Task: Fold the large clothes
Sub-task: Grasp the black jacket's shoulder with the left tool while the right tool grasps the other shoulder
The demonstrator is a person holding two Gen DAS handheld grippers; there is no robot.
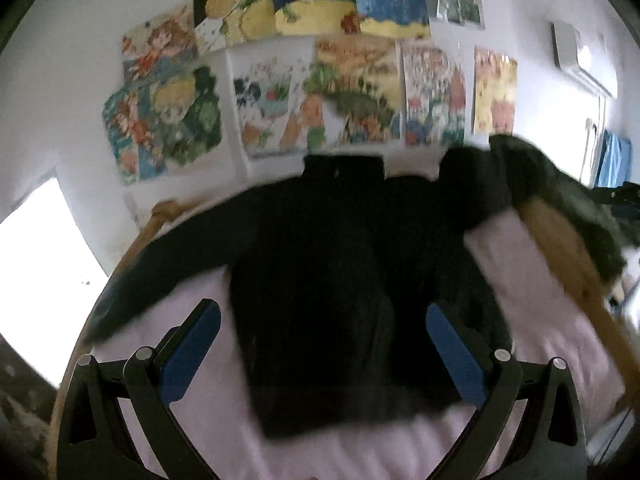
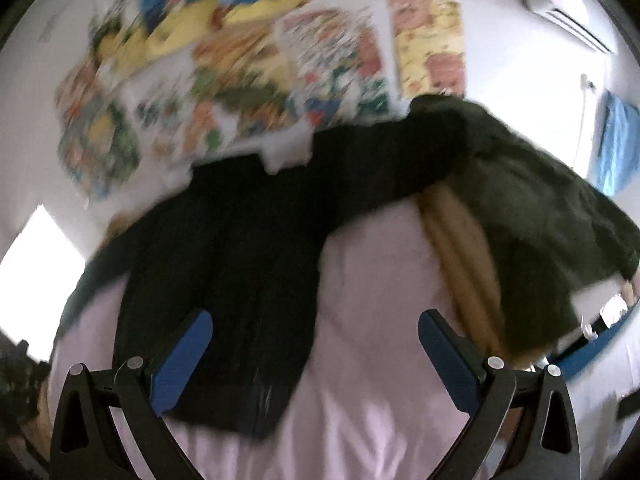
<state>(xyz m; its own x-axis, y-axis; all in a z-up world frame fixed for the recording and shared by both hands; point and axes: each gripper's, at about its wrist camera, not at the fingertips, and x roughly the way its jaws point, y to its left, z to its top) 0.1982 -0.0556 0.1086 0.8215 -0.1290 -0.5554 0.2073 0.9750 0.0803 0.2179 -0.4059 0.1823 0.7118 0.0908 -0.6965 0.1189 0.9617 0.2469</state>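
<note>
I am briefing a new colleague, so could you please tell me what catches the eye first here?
A black long-sleeved sweater lies spread flat on the pale pink sheet, below both open grippers. Colourful children's paintings cover the white wall behind it, and a dark green garment is heaped on the right.

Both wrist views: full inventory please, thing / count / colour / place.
black garment: 1, black, spread flat on the pink sheet, collar toward the wall, sleeves out to both sides
dark green garment: 1, dark green, heaped over the wooden rail at the right edge
pink sheet: 1, pale pink, covers the surface under the black garment
wooden rail: 1, light brown, along the right edge of the sheet
drawings: many, multicoloured, taped on the white wall behind
air conditioner: 1, white, high on the wall, right
blue cloth: 1, blue, hanging at far right
left gripper: 1, black with blue pads, open above the black garment
right gripper: 1, black with blue pads, open, empty
</note>
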